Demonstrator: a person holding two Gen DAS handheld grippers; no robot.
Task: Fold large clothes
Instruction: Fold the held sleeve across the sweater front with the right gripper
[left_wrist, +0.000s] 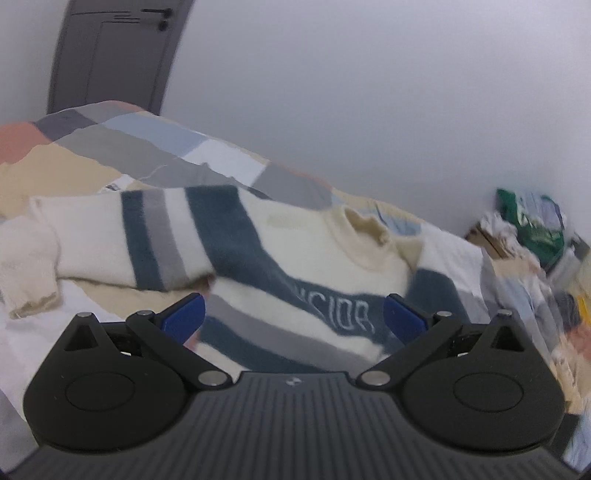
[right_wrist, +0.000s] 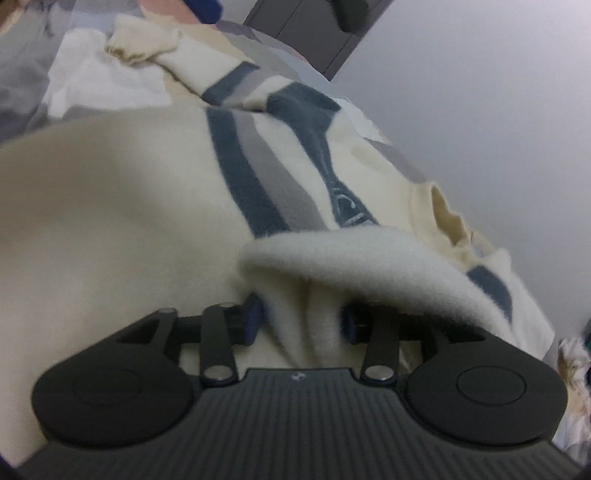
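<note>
A cream sweater (left_wrist: 295, 236) with dark blue and grey stripes and pale lettering lies spread on the bed, one sleeve (left_wrist: 110, 240) stretched out to the left. My left gripper (left_wrist: 294, 317) hovers over its chest, open wide, with nothing between its blue pads (left_wrist: 184, 317). In the right wrist view the same sweater (right_wrist: 110, 203) fills the frame, collar (right_wrist: 450, 221) at the right. A thick fold of it (right_wrist: 332, 258) drapes over my right gripper (right_wrist: 301, 321). A bunch of fabric sits loosely between the parted jaws, and the fold partly covers the right pad.
A patchwork bedspread (left_wrist: 110, 147) in grey, blue, beige and pink covers the bed beneath the sweater. A heap of clutter with a green packet (left_wrist: 528, 221) sits at the bed's right end by the wall. A dark grey door (left_wrist: 110, 48) stands behind.
</note>
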